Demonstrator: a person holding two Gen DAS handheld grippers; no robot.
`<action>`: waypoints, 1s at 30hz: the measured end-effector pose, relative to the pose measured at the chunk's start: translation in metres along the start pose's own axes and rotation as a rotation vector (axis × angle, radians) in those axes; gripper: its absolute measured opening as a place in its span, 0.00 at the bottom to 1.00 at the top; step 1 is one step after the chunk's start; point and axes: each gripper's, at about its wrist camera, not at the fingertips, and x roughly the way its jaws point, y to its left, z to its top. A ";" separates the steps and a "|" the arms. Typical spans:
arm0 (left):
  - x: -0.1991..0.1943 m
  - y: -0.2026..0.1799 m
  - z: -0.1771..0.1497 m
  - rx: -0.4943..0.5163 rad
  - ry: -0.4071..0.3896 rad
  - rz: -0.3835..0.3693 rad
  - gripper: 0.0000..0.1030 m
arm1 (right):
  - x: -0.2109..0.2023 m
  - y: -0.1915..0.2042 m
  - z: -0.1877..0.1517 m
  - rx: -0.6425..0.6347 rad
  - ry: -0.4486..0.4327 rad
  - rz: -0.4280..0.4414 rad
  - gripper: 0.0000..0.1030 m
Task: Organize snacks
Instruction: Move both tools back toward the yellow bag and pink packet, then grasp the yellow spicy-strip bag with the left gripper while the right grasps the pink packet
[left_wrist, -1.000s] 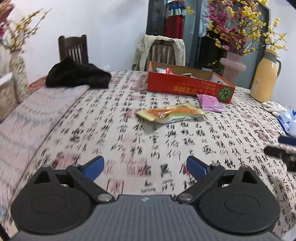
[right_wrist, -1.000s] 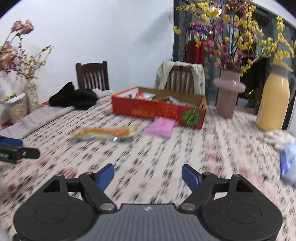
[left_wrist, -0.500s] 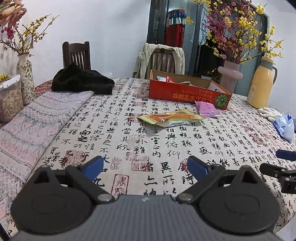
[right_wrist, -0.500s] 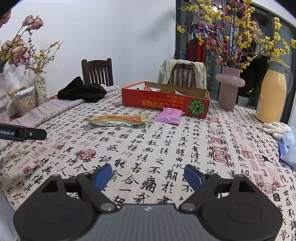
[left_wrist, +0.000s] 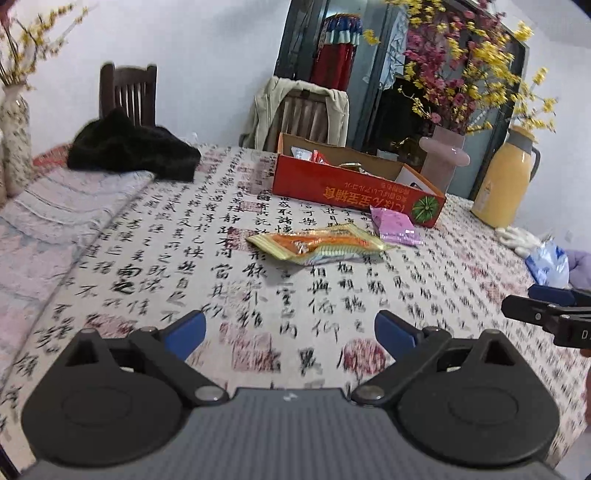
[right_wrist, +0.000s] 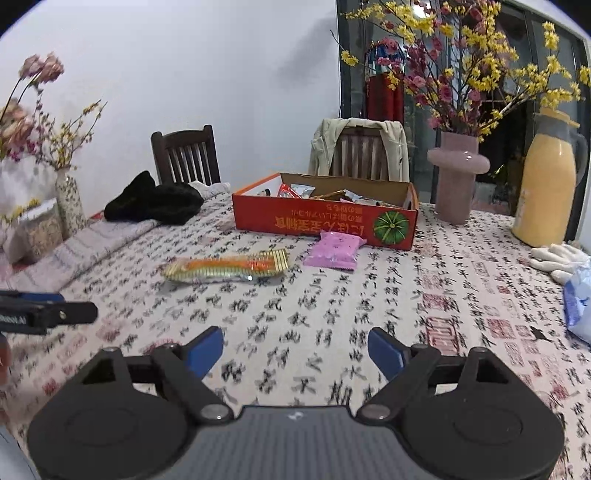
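Note:
A long orange-and-yellow snack packet (left_wrist: 317, 244) (right_wrist: 227, 268) lies flat on the calligraphy tablecloth. A pink snack packet (left_wrist: 395, 229) (right_wrist: 335, 249) lies beside it, just in front of a red cardboard box (left_wrist: 354, 192) (right_wrist: 325, 225) that holds several snacks. My left gripper (left_wrist: 290, 330) is open and empty, well short of the orange packet. My right gripper (right_wrist: 295, 350) is open and empty, also short of both packets. Each gripper's finger shows at the edge of the other's view.
A pink vase (right_wrist: 457, 177) with flowers and a yellow thermos (right_wrist: 550, 184) stand behind the box on the right. White gloves (right_wrist: 557, 258) and a blue bag (right_wrist: 580, 299) lie at the right. Black cloth (left_wrist: 133, 151), a folded blanket (left_wrist: 55, 214) and chairs are at left and back.
Both grippers have moved forward over the table toward the packets; the packets and box look larger. Both grippers stay open. The snacks have not moved.

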 end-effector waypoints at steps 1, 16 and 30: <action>0.006 0.002 0.006 -0.012 0.008 -0.008 0.95 | 0.006 -0.002 0.007 0.006 0.000 0.005 0.83; 0.109 0.022 0.057 -0.094 0.105 -0.079 0.62 | 0.145 -0.001 0.078 0.012 0.098 0.102 0.75; 0.143 0.047 0.050 -0.231 0.131 -0.255 0.31 | 0.225 -0.015 0.064 0.167 0.108 0.167 0.57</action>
